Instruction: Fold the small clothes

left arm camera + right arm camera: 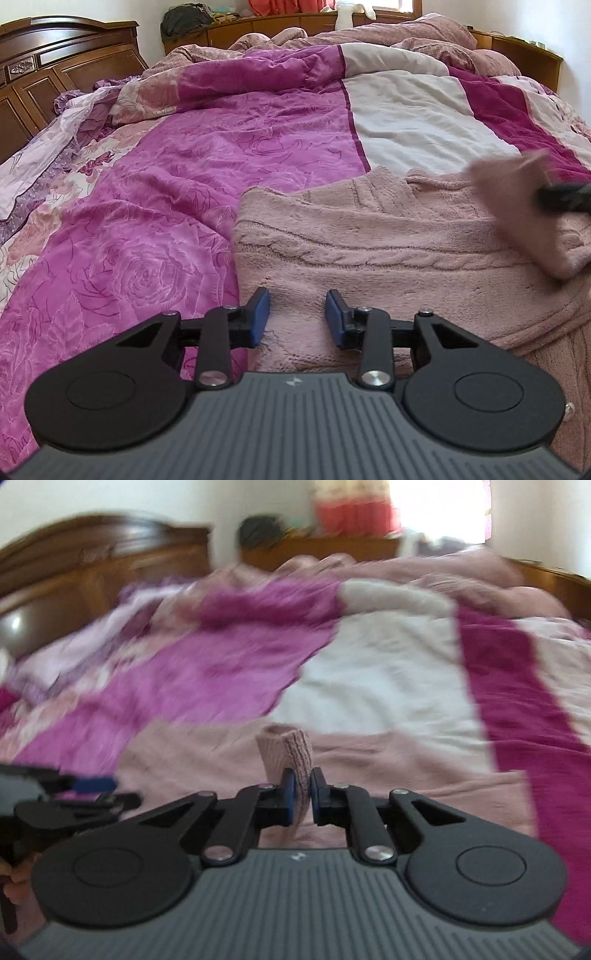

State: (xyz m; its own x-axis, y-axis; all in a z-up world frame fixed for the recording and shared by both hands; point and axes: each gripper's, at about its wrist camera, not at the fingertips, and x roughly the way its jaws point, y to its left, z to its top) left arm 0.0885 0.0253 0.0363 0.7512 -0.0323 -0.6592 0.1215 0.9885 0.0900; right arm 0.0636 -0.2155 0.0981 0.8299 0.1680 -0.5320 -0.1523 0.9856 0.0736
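A pale pink cable-knit sweater lies spread on the bed at the near right. My left gripper is open and empty, its blue pads just above the sweater's near left part. My right gripper is shut on the sweater's ribbed sleeve cuff and holds it up above the body of the sweater. In the left wrist view the lifted sleeve shows blurred at the right, with the right gripper's dark tip behind it. The left gripper shows at the left of the right wrist view.
The sweater lies on a magenta, white and floral quilt. A dusty pink blanket is bunched at the far side. A dark wooden headboard stands at the left, low wooden cabinets along the far wall.
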